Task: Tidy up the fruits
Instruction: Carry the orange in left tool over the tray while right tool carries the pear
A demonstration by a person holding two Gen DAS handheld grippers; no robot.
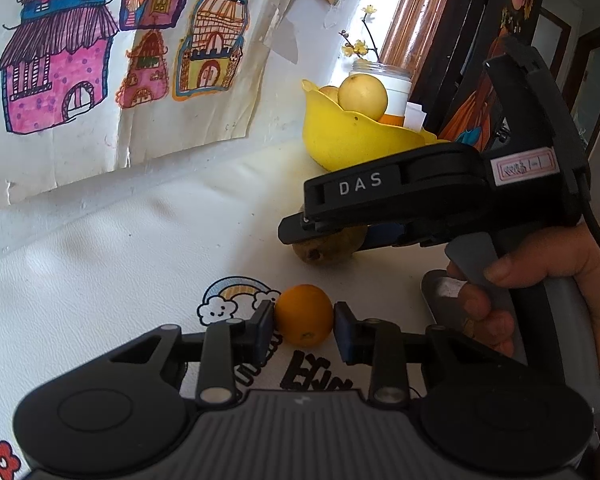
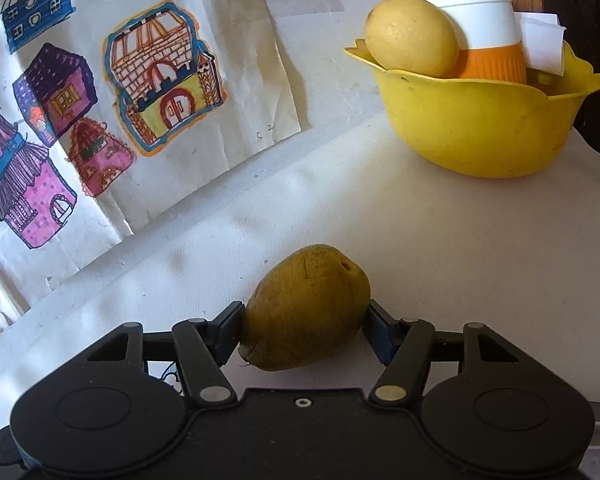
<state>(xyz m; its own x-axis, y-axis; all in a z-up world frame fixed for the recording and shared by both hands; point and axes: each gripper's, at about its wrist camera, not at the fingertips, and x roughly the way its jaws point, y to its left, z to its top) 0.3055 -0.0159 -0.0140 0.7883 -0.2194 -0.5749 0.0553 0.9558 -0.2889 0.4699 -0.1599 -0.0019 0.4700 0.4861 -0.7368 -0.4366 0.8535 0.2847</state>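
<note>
Left gripper point(image 1: 304, 330) level, clamping orange point(image 1: 304, 314) — right gripper point(image 2: 306, 326) clamping pear point(image 2: 306, 308).

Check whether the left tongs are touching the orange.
Touching. The left wrist view shows the left tongs with both blue pads pressed against the sides of the orange, with no gap visible on either side.

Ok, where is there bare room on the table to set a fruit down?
Bare white tabletop between the pear and the yellow bowl, and left toward the drawings. The bowl is crowded: a yellow fruit and a cup.
</note>
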